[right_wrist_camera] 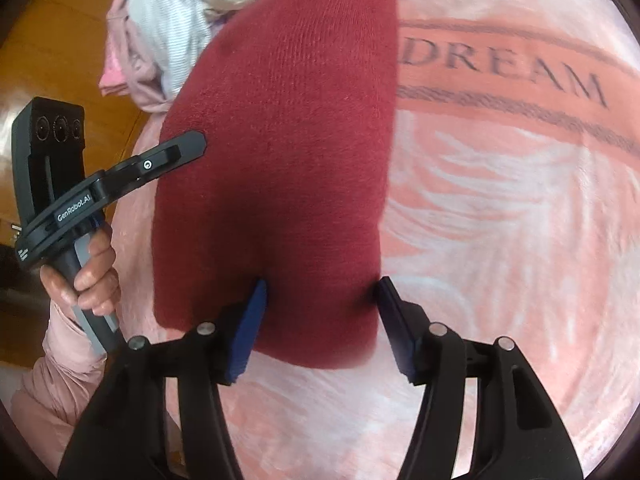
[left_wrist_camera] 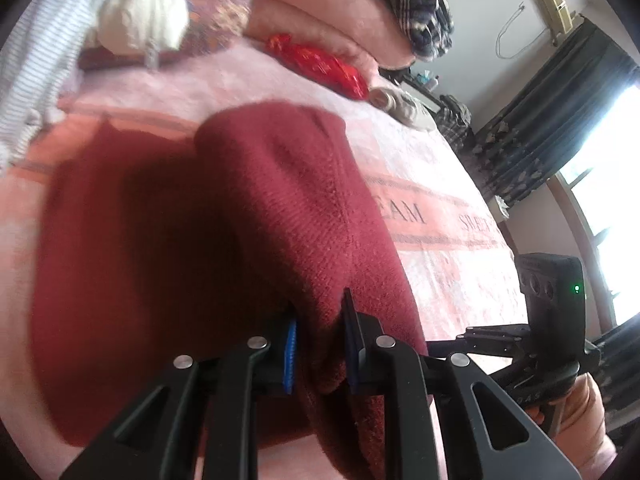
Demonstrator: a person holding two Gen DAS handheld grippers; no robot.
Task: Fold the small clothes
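Note:
A dark red knitted garment lies on a pink blanket. My left gripper is shut on a raised fold of it, lifted above the rest of the cloth. In the right wrist view the same red garment lies flat with one long fold. My right gripper is open, its blue pads on either side of the garment's near edge, just over it. The left gripper's finger reaches the garment's left edge.
A pile of striped and white clothes lies at the bed's far left, also in the right wrist view. A red shiny packet and pink folded bedding sit at the back. A wooden floor lies beyond the bed's edge.

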